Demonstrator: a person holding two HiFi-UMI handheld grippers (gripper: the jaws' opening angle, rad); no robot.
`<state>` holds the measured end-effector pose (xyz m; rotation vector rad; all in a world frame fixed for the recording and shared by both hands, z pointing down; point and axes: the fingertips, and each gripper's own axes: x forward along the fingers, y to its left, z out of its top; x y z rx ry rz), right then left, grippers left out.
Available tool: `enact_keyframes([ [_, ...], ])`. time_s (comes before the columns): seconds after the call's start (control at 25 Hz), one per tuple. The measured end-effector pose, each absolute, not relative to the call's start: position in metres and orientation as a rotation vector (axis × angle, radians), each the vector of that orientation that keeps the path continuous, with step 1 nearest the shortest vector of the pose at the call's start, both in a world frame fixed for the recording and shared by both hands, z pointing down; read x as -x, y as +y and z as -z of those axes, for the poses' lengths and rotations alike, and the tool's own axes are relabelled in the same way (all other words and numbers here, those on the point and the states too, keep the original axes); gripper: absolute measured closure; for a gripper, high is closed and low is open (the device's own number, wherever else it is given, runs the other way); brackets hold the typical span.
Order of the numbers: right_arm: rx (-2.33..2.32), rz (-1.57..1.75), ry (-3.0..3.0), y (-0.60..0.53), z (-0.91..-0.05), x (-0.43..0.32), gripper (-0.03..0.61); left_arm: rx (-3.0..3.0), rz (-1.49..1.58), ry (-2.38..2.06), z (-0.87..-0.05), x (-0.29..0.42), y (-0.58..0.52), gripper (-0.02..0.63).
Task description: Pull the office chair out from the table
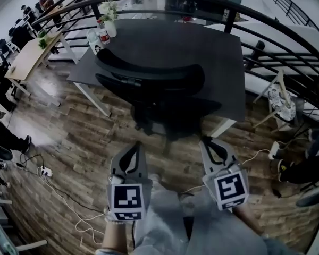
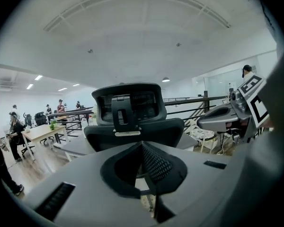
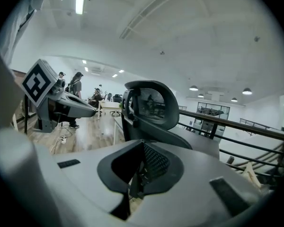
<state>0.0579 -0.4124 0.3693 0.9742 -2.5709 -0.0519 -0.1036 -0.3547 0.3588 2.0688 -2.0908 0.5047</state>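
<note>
A black office chair (image 1: 154, 81) with a headrest stands pushed in at the near edge of the dark table (image 1: 207, 41). Its back faces me in the left gripper view (image 2: 128, 110) and in the right gripper view (image 3: 149, 105). My left gripper (image 1: 136, 145) is shut with nothing in it, a short way in front of the chair's back. My right gripper (image 1: 204, 141) is beside it, also shut and empty. Seen along their own jaws, both the left gripper (image 2: 143, 146) and the right gripper (image 3: 142, 148) have their pads together and apart from the chair.
Bottles and a small plant (image 1: 103, 30) stand at the table's far left corner. A black railing (image 1: 266, 20) curves behind and to the right. A power strip and cables (image 1: 45, 170) lie on the wooden floor at left. A wooden desk (image 1: 32, 54) with people is further left.
</note>
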Motion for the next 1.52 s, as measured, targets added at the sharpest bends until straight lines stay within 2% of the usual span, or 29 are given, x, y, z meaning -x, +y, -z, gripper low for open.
enact_keyframes([
  [0.24,-1.155,0.116,-2.472,-0.446,-0.360,-0.040,0.569,-2.148,-0.508,-2.020,-0.355,0.148,-0.383,0.603],
  [0.32,-1.206,0.156,-2.425,-0.456,-0.358,-0.040,0.541,-2.181,-0.509,-1.992,-0.354,0.159,-0.391,0.603],
  [0.44,-1.260,0.219,-2.347,-0.470,-0.357,-0.041,0.540,-2.225,-0.517,-1.954,-0.353,0.175,-0.405,0.603],
  [0.6,-1.283,0.320,-2.233,-0.485,-0.362,-0.036,0.450,-2.264,-0.525,-1.906,-0.355,0.194,-0.421,0.603],
  [0.76,-1.230,0.445,-2.036,-0.498,-0.377,-0.039,0.390,-2.315,-0.550,-1.867,-0.360,0.209,-0.437,0.603],
  [1.08,-1.077,0.652,-1.825,-0.522,-0.396,-0.029,0.364,-2.461,-0.662,-1.879,-0.362,0.241,-0.466,0.601],
  [1.16,-1.063,0.645,-1.821,-0.521,-0.396,-0.029,0.364,-2.511,-0.764,-1.921,-0.360,0.253,-0.471,0.598],
  [1.44,-0.969,0.695,-1.745,-0.524,-0.402,-0.030,0.360,-2.663,-1.431,-2.005,-0.374,0.292,-0.494,0.458],
  [1.52,-0.939,0.713,-1.718,-0.525,-0.403,-0.031,0.360,-2.663,-1.637,-1.992,-0.380,0.300,-0.503,0.443],
])
